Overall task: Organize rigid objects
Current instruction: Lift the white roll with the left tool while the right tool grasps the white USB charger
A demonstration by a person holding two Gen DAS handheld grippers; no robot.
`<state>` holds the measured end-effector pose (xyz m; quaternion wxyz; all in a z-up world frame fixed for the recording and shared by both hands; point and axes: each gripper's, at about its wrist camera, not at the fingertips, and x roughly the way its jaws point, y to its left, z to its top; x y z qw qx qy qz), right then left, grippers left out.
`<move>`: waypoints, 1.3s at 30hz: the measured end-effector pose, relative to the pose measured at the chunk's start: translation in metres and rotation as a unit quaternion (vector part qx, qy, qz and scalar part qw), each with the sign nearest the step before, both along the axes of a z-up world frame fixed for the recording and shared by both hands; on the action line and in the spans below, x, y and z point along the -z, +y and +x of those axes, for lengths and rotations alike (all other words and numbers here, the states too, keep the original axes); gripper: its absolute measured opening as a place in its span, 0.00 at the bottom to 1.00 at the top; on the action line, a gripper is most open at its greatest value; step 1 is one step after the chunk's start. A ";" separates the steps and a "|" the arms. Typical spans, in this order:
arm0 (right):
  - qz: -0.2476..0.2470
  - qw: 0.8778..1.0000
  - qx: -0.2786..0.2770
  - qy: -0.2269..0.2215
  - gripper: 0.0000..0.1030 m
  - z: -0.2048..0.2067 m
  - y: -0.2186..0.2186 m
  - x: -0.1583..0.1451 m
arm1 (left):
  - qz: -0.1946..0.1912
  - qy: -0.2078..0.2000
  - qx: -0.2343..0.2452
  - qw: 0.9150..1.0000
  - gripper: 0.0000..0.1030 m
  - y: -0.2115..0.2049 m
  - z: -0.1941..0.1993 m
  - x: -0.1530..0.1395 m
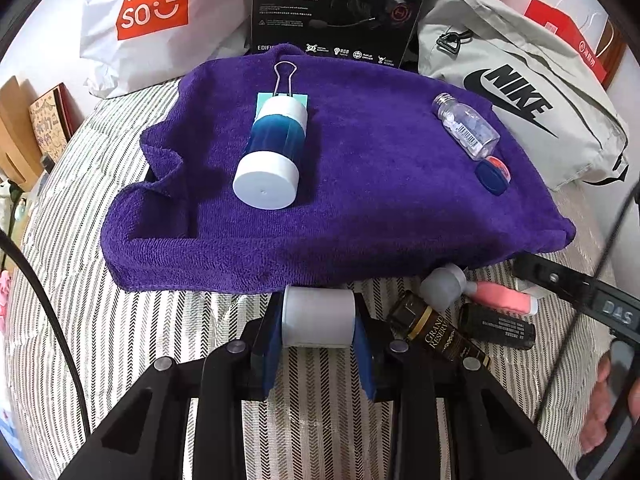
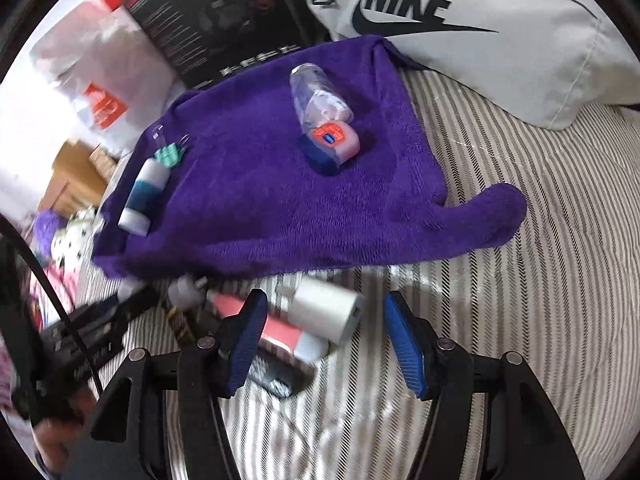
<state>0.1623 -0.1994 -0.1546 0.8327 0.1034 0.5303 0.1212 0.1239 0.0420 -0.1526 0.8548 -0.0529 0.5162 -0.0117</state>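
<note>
- I see a towel spread on the bed.
- On its left lies a tube bottle, a binder clip behind it.
- On its right lies a pill bottle, a small jar in front.
- Bags sit behind the towel.

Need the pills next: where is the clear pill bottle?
The clear pill bottle lies on its side on the purple towel's right part in the left wrist view, just above the small blue-lidded jar.

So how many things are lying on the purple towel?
4. A blue-and-white bottle and a binder clip sit at the left; a clear pill bottle and a small blue-capped jar at the right. The purple towel may hide more.
</note>
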 end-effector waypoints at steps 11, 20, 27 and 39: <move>-0.087 0.995 -0.047 -0.016 0.46 -0.016 0.009 -0.002 | -0.020 -0.009 0.003 1.000 0.30 0.005 -0.003 -0.001; -0.119 0.991 -0.055 -0.004 0.48 -0.040 -0.020 -0.001 | -0.016 -0.012 0.004 1.000 0.30 0.005 -0.003 -0.001; -0.138 0.989 -0.056 -0.002 0.54 -0.056 -0.025 0.003 | -0.015 -0.013 0.005 1.000 0.30 0.004 -0.004 -0.001; -0.129 0.990 -0.057 -0.031 0.54 -0.042 -0.021 0.003 | -0.009 -0.008 0.000 1.000 0.30 0.002 -0.003 -0.001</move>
